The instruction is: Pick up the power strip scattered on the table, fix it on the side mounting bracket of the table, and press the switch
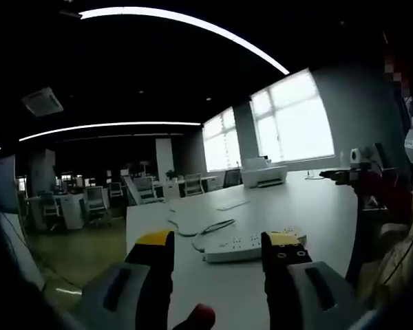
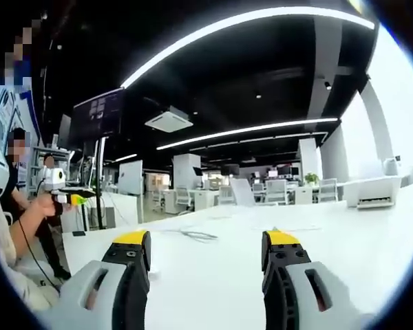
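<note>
In the left gripper view, the left claw [image 1: 220, 251] hangs above the near end of a long white table [image 1: 310, 206] with its two yellow-tipped jaws spread well apart and nothing between them. The white power strip [image 1: 235, 247] lies flat on the table just beyond the jaw tips, seen in the gap between them, its length running across the view. Its cable [image 1: 205, 227] snakes away from the strip's left end toward the far part of the table. Farther along the table sits a white printer [image 1: 263, 175] in front of bright windows [image 1: 292, 120]. At the right edge of this view a person's hand [image 1: 385, 189] holds another gripper over the table's side.

In the right gripper view, the right claw [image 2: 206, 251] is raised over the same white table [image 2: 358, 240], jaws wide apart and empty. A thin cable [image 2: 196, 235] lies on the tabletop beyond the jaws. The white printer [image 2: 375, 192] stands at the right side of the table. To the left, a seated person [image 2: 14, 227] beside the table holds a small yellow-tipped gripper [image 2: 62, 196]. Office chairs [image 2: 279, 191] and desks fill the background under long ceiling light strips [image 2: 248, 130].
</note>
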The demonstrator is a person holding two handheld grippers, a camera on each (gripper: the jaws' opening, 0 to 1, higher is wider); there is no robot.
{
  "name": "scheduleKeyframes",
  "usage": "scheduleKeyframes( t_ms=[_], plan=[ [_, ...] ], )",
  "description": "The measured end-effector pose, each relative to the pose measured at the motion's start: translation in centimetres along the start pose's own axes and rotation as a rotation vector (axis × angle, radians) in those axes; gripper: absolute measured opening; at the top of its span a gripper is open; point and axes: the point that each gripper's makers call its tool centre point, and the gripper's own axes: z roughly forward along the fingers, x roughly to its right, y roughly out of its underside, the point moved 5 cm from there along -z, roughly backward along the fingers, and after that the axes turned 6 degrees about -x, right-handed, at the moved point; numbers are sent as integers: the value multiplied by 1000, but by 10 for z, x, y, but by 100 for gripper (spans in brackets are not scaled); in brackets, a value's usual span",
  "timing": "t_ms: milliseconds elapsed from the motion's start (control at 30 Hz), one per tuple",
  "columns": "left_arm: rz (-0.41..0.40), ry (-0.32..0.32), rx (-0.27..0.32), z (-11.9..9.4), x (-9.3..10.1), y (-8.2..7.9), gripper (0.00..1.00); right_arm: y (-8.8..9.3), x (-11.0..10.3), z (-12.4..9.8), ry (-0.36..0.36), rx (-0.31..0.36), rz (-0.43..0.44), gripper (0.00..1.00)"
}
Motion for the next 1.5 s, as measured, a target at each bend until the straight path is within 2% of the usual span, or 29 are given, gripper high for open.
scheduleKeyframes(
  t_ms=[633,1100,1367,1500],
  plan=[
    [-8,-18,-3,-6,-4,-2,54,3,-10,5,-34,-17,-12,62],
    [-36,-18,1,-13,-11,-3,54,6,-40,19,-98,-31,-7,63],
    [-42,18,-55,-12,-4,3,56,5,-52,20,-120,-66,-37,63],
    [-64,16,-63,-12,-4,4,56,6,-58,22,-130,-73,-41,63]
  ],
)
